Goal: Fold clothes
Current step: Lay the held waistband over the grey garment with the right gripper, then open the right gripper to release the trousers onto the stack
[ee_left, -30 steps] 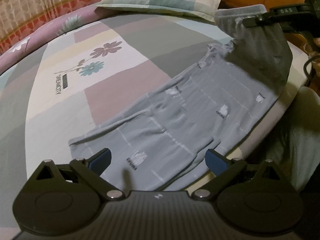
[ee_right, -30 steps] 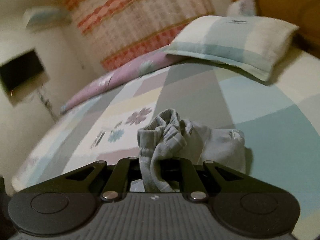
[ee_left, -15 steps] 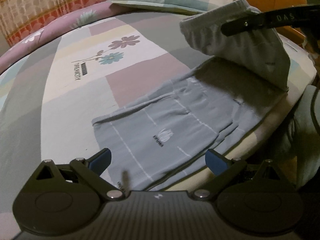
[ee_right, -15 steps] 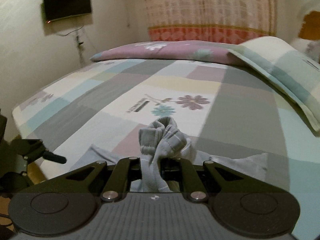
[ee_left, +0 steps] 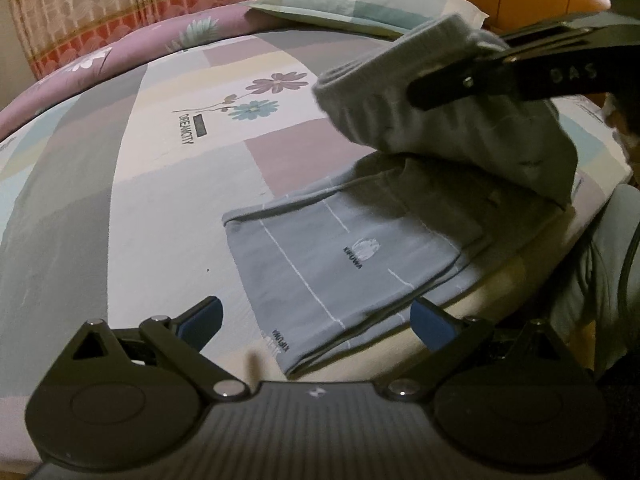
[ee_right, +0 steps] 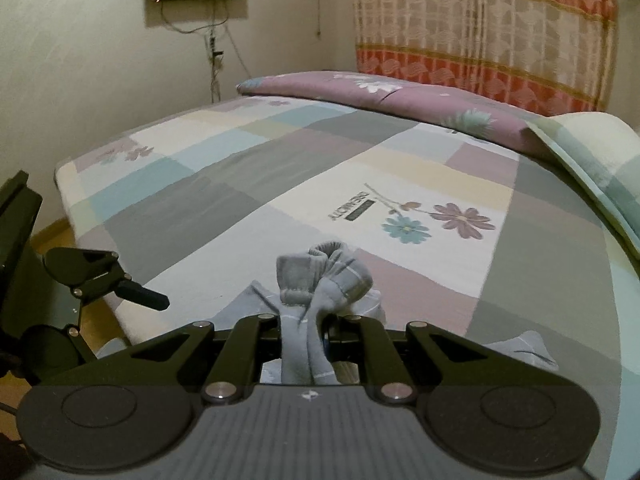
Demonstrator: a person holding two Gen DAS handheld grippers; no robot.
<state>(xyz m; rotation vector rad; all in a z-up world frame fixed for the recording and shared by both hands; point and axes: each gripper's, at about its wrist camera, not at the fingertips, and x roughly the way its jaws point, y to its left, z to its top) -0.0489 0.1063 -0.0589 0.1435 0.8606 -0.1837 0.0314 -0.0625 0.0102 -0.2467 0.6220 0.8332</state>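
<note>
The grey trousers (ee_left: 336,256) lie flat near the right edge of the bed (ee_left: 120,200), one end lifted and folded over above the rest. The right claw (ee_right: 308,332) is clamped on that bunched end, holding it in the air. The left claw (ee_left: 316,316) hangs with its jaws wide apart and nothing between them, over the near end of the trousers

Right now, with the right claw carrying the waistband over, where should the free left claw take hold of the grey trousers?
Probably the leg hem, flat on the bed between the open left claw pads. Come low from the bed's near edge, sliding one pad under: the right claw already pinches the waistband.
</note>
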